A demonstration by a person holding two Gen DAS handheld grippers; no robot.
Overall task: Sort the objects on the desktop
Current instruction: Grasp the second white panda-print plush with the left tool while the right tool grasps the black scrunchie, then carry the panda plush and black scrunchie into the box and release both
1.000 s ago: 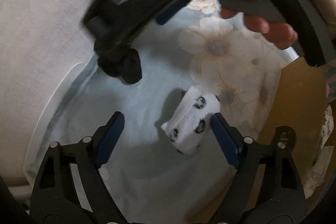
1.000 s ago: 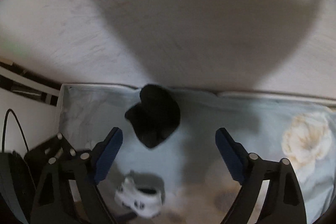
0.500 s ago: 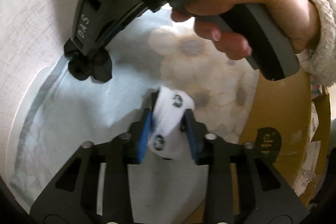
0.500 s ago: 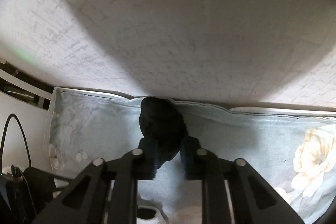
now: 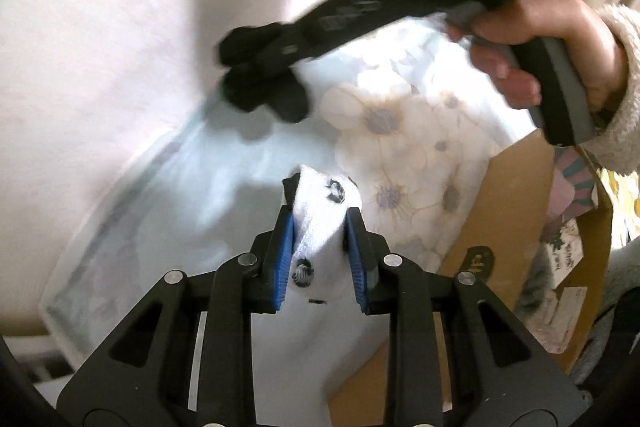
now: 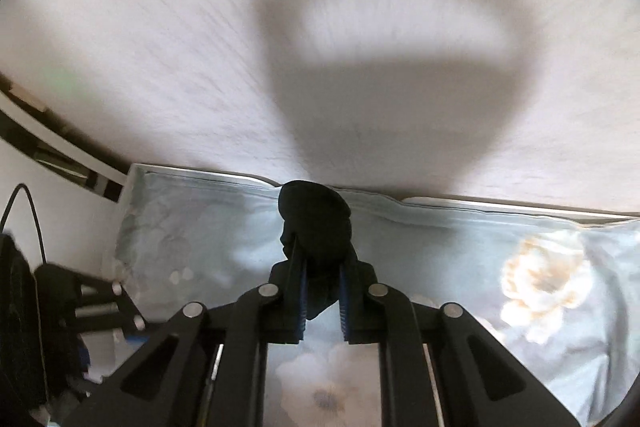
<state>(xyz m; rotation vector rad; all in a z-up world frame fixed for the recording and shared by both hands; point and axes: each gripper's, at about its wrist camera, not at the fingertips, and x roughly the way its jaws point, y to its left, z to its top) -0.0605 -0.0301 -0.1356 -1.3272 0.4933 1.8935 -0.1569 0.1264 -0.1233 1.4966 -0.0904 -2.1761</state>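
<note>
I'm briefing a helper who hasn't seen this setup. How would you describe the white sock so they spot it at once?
Start at the pale blue flowered cloth spread beside the cardboard box. Over it, the left tool pinches a rolled white sock between its blue pads. Unlike the plain black sock in the right tool, it is white with small dark round prints.

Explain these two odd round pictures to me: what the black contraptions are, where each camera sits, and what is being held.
No robot here: a person holds a hand-operated gripper in each hand, each with a fisheye camera looking along its two blue-padded fingers. The left camera shows the left gripper pinching a white sock with dark spots. The person's right hand also shows there, holding the other tool. The right camera shows the right gripper clamping a bundled black sock. Below lies a pale blue floral cloth, with a cardboard box at its edge.
</note>
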